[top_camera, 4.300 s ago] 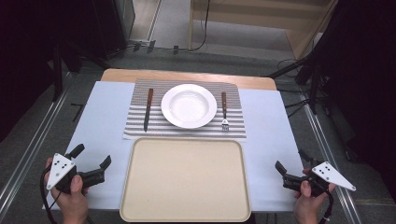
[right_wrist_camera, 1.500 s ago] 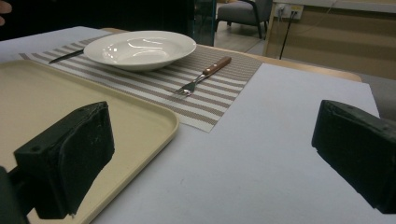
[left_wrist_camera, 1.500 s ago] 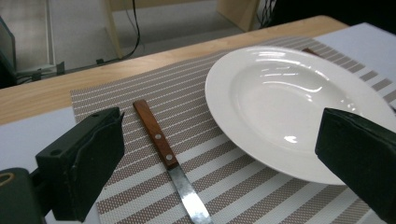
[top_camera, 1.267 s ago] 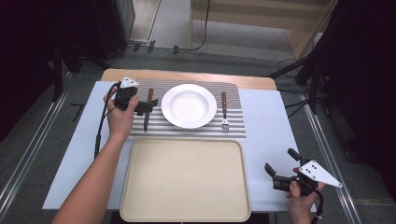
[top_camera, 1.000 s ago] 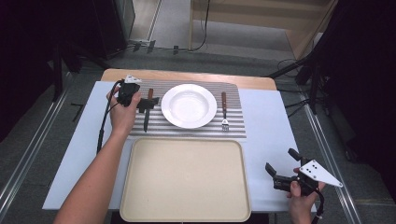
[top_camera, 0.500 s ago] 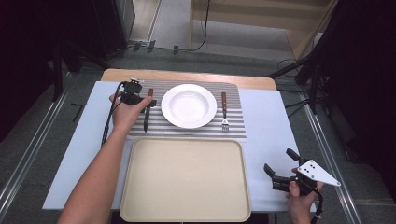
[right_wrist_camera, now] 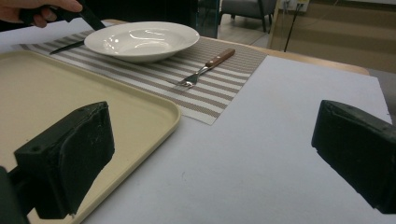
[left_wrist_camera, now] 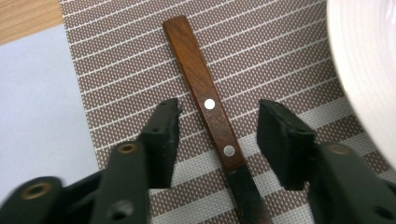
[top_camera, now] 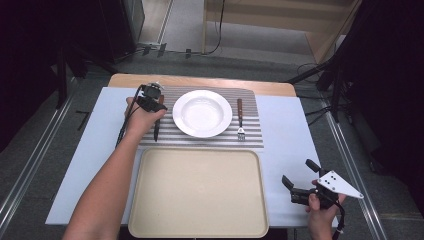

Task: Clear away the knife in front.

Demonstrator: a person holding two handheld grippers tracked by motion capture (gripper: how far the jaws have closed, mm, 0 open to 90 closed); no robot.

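A knife with a brown wooden handle lies on the striped placemat, left of the white plate. My left gripper points down over the handle, one jaw on each side of it. The jaws have just been closing; a gap still shows between each pad and the handle. In the high view this gripper sits at the knife's far end. My right gripper rests open above the table's near right corner, nothing between its jaws.
A wooden-handled fork lies on the mat right of the plate. A beige tray sits in front of the mat on the pale blue tabletop. The wooden table edge runs behind the mat.
My left hand has shifted right and down onto the knife handle, and its jaws have narrowed around it. The right gripper has stayed put.
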